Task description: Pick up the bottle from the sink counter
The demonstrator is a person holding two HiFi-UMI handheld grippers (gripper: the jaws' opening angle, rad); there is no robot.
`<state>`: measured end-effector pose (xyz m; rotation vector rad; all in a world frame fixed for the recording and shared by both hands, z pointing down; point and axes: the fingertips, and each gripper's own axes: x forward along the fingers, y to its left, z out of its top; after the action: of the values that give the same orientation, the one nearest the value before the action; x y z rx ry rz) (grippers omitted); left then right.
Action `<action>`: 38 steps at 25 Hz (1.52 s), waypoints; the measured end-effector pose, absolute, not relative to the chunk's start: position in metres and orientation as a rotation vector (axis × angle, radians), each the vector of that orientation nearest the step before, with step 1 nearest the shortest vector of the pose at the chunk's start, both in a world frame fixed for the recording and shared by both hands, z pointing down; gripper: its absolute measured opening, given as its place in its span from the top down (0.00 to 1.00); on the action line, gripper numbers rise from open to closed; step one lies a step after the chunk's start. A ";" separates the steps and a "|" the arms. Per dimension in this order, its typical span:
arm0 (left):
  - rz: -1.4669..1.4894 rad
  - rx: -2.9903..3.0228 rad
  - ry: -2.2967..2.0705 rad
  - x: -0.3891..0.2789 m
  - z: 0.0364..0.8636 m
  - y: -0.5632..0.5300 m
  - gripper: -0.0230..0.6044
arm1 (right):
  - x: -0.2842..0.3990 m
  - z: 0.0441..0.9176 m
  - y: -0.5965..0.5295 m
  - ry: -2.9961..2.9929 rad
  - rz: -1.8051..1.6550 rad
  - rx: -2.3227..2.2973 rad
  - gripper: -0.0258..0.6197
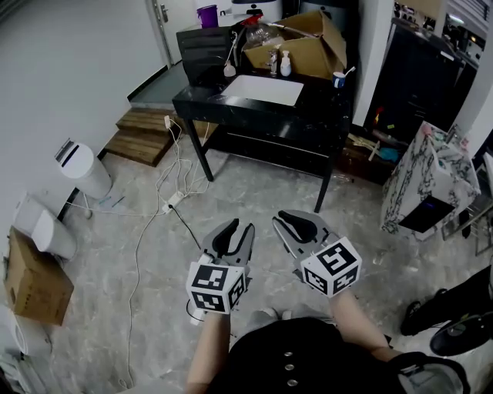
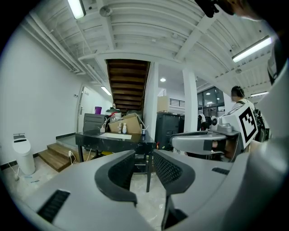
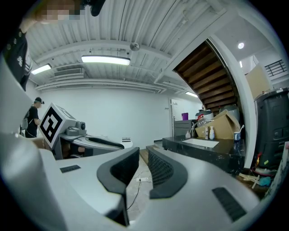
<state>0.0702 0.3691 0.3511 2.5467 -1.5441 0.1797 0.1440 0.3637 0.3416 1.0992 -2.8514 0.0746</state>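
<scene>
One black sink counter (image 1: 254, 117) stands well ahead across the floor, so the task is only at its approach. Both tools hang empty near the body, the left gripper (image 1: 233, 228) spread, the right gripper (image 1: 296, 221) parted by a slit. The white bottle (image 1: 285, 65) stands upright at the counter's far edge, just before a cardboard box (image 1: 304, 50); next, I judge, comes walking up and setting wide jaws around it.

Grey marbled floor (image 1: 254, 200): white lidded bin (image 1: 83, 171) by the left wall, wooden steps (image 1: 146, 135) just beyond it, white power strip (image 1: 174, 198) nearby, brown cardboard box (image 1: 35, 281) at the left edge, marble-patterned box (image 1: 427, 181) at right, open cardboard carton (image 1: 296, 42) and purple container (image 1: 207, 15) far back.
</scene>
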 end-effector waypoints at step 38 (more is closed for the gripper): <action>0.231 2.468 -1.678 -0.003 0.368 0.167 0.70 | 0.087 0.350 0.149 -2.860 0.031 0.988 0.70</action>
<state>-0.0025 0.1668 0.3677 2.4683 -1.6776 0.2307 0.0870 0.1488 0.3497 0.9884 -2.8598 0.0309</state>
